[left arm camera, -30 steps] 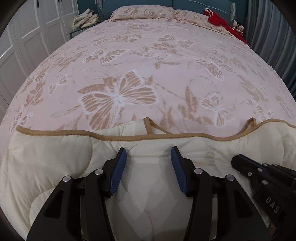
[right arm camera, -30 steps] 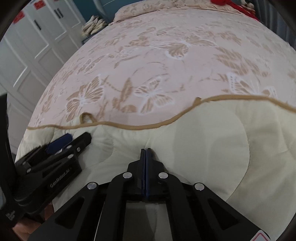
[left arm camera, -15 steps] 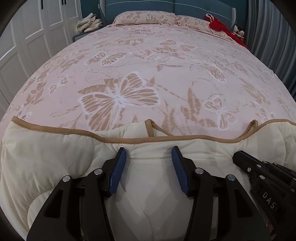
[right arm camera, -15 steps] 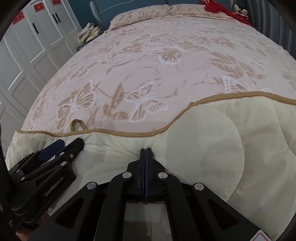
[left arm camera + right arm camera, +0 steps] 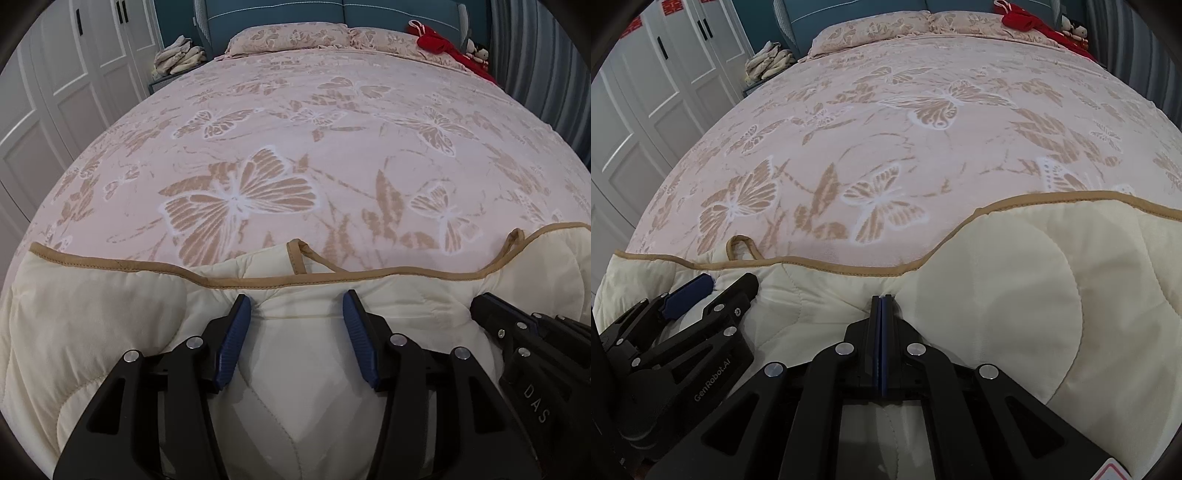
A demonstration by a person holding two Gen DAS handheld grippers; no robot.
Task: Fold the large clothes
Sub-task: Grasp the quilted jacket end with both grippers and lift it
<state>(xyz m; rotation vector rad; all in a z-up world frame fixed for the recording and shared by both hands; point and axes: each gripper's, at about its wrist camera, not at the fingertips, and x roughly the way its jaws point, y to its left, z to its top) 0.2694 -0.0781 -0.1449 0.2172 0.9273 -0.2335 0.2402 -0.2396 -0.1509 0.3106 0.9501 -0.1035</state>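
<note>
A cream quilted cover with tan piping (image 5: 110, 317) lies across the near end of the bed; it also shows in the right wrist view (image 5: 997, 302). My left gripper (image 5: 297, 306) is open, its blue pads either side of a fold of the quilt near a tan loop (image 5: 303, 254). My right gripper (image 5: 881, 301) is shut on the quilt just below its piped edge. The left gripper also shows at the lower left of the right wrist view (image 5: 701, 291), and the right gripper at the lower right of the left wrist view (image 5: 517, 332).
The bed has a pink butterfly-pattern bedspread (image 5: 295, 147) with pillows (image 5: 288, 37) at a teal headboard. A red garment (image 5: 443, 48) lies at the far right. White wardrobe doors (image 5: 55, 92) stand on the left, grey curtains (image 5: 546, 66) on the right, folded cloth (image 5: 181, 59) on a nightstand.
Both grippers and the quilt edge have shifted slightly toward the foot of the bed, showing more bedspread and headboard. The left stays open, the right stays shut.
</note>
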